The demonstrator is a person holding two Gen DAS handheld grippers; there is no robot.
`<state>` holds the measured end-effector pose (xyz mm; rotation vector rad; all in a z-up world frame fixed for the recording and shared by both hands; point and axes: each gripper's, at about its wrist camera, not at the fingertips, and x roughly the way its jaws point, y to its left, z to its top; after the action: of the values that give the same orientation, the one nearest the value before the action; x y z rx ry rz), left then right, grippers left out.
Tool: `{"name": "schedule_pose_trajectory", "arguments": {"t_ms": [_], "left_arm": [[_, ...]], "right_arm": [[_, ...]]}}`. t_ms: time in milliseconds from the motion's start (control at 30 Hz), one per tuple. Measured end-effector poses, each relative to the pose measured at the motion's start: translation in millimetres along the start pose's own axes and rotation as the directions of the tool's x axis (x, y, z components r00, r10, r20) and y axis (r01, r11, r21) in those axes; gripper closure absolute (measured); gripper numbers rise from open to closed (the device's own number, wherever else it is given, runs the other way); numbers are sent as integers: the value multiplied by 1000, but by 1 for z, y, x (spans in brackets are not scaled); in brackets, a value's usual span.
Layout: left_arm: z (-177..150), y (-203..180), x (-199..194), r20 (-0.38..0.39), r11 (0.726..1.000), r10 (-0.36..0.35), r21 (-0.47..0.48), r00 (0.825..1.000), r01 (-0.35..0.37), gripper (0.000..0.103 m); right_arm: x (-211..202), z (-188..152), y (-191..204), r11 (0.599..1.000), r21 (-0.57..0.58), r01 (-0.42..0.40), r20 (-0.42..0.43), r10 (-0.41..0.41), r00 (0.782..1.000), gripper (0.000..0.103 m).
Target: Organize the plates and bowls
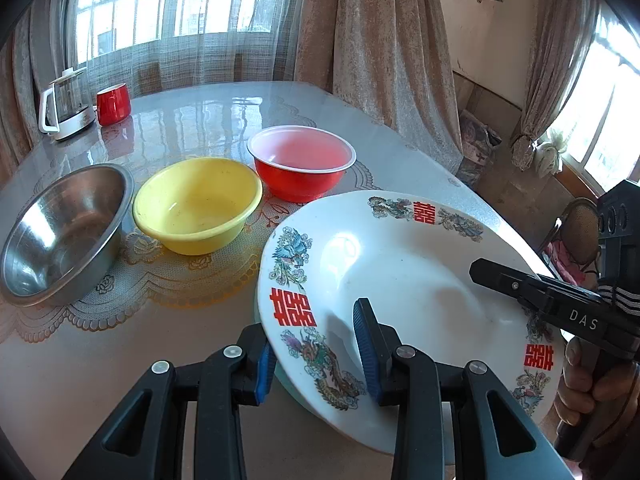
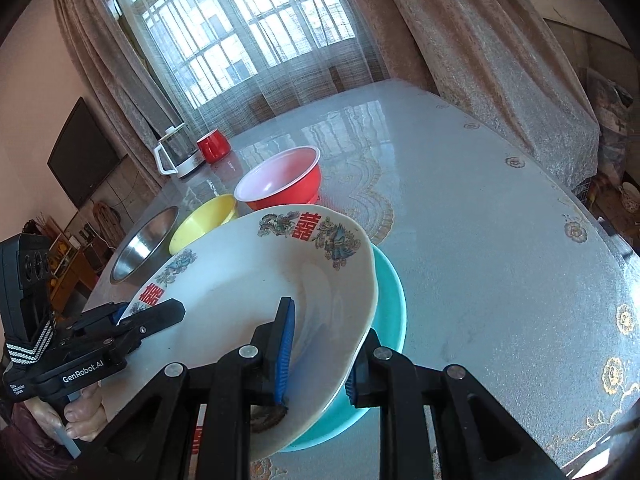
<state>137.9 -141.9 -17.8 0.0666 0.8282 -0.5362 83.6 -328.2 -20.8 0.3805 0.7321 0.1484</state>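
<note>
Far left on the worktop: a glass kettle and a red mug, both well away from the action. Nearer, a row of three bowls running left to right: steel bowl, yellow bowl, red bowl, each upright and sitting close beside the next. Right of the row, a large white plate with red and dragon patterns, tilted and carried between both tools. Left gripper with jaws pinching the plate's near-left rim, one blue pad under, one on top. Right gripper likewise pinching the opposite rim. Directly under the white plate, a teal plate resting flat on the worktop, only its edge peeking out. Step in hand, by the look of it: stacking the white plate onto the teal one. Next move likely calls for levelling the plate, centring it over the teal rim, lowering gently, then spreading both jaws together so neither side drops first.
</note>
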Motion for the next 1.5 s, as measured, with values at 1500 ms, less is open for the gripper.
{"name": "schedule_pose_trajectory", "arguments": {"t_ms": [1500], "left_arm": [[-15, -8, -3, -7, 990, 139, 17, 990, -139, 67]], "right_arm": [[-4, -24, 2, 988, 11, 151, 107, -152, 983, 82]]}}
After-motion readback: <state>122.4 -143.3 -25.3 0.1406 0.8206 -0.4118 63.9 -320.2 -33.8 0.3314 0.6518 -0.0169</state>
